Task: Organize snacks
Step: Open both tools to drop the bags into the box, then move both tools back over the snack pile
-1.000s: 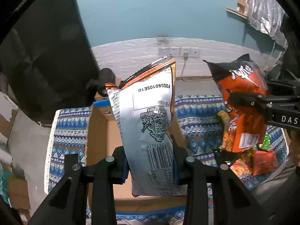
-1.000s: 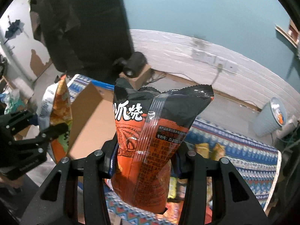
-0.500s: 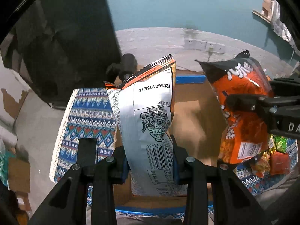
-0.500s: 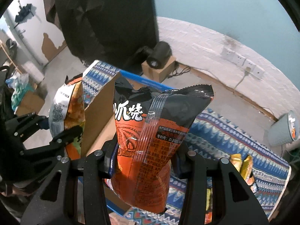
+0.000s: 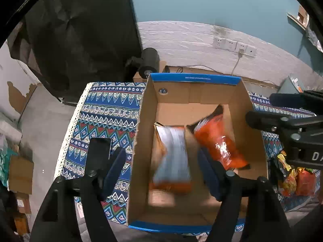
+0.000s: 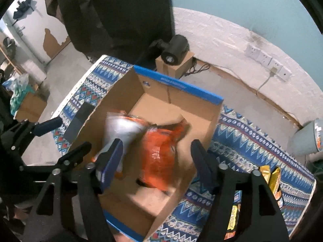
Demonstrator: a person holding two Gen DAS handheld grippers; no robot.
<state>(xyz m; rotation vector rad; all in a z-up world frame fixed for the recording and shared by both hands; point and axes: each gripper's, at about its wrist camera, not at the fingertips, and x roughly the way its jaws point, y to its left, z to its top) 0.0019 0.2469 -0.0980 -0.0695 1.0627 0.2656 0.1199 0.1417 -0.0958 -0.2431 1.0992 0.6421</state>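
Observation:
An open cardboard box with blue rims stands on a patterned blue cloth; it also shows in the right wrist view. Inside it, blurred by motion, are a silver-and-orange snack bag and an orange-and-black snack bag. The right wrist view shows the silver bag and the orange bag too. My left gripper is open and empty above the box. My right gripper is open and empty above the box, and it also shows at the right of the left wrist view.
More snack packets lie on the cloth to the right of the box, also in the right wrist view. A dark phone lies on the cloth left of the box. A black cylinder on a small carton stands behind the box.
Both grippers have opened and let go of their bags. The silver bag and the orange bag have dropped into the box and are blurred with motion.

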